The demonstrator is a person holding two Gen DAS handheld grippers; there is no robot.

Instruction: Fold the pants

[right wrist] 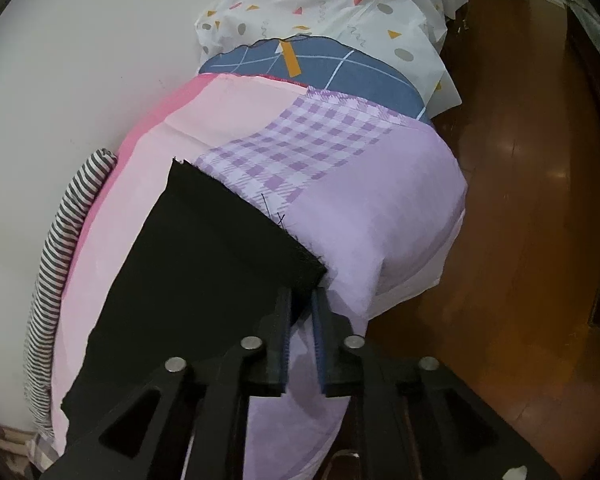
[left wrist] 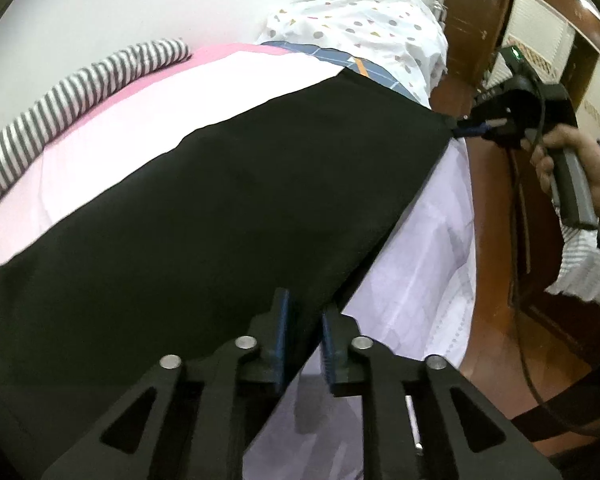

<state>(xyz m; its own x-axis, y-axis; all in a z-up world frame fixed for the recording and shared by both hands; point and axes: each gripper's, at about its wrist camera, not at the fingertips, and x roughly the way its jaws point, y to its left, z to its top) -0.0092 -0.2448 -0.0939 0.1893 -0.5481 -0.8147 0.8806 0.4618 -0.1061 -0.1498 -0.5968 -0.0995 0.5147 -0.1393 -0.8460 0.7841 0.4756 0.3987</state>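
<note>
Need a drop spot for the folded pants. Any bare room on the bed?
Free: pink sheet between black pants and striped cloth; lilac sheet between pants and bed edge. Crowded: far end, patterned white bedding piled over blue cloth.

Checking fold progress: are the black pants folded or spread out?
Cannot tell. The black pants lie flat as one smooth panel on the pink sheet; layers aren't visible.

Black pants (right wrist: 204, 256) partly behind the right claw (right wrist: 300, 300).
</note>
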